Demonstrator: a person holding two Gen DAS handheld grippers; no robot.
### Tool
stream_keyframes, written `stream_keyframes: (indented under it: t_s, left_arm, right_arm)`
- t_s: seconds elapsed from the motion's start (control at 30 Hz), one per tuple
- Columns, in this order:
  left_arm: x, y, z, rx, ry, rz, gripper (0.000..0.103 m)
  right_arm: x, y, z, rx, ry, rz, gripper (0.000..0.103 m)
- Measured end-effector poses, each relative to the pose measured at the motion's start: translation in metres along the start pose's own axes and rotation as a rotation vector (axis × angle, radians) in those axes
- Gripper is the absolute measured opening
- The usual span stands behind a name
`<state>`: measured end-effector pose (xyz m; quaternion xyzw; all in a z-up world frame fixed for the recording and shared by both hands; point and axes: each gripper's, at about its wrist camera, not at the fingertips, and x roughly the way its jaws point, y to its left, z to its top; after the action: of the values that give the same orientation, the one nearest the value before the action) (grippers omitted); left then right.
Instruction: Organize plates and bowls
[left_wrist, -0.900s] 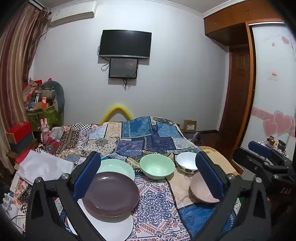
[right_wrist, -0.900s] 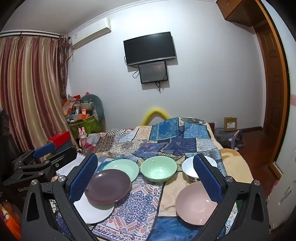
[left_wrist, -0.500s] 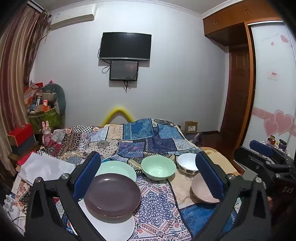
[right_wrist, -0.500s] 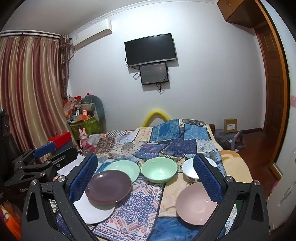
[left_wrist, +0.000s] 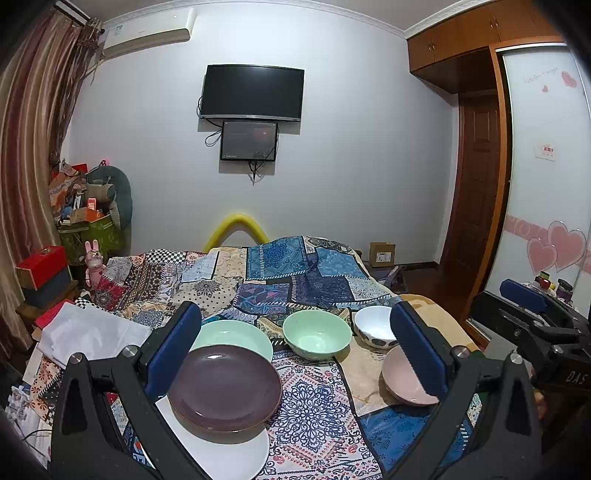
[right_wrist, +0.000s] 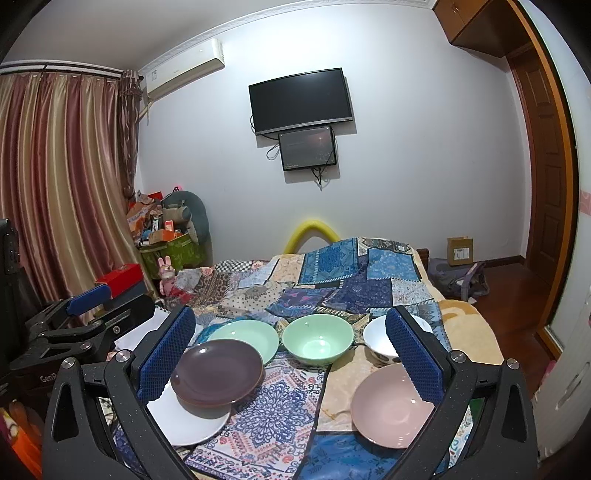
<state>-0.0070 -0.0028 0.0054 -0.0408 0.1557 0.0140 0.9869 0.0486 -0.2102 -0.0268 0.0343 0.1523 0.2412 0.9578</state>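
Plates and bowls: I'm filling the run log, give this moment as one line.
left gripper: open, empty | right gripper: open, empty | brown plate: on white plate | pink bowl: apart, untouched

both wrist views face bed (left_wrist: 317, 284) slightly downward, side by side; share dishes, far wall.

The right gripper (left_wrist: 532, 314) carries white letters "DAS" on its black body. The left gripper (right_wrist: 79, 317) shows "Gen", with the rest hidden.
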Motion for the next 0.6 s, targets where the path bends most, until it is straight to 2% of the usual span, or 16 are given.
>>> stream_keyframes:
  t_s: [0.6]
  left_arm:
    - [0.0006, 0.0011, -0.0017, 0.003, 0.004, 0.002, 0.103]
  right_arm:
    - [-0.0016, -0.0001, 0.0001, 0.001, -0.002, 0.001, 0.103]
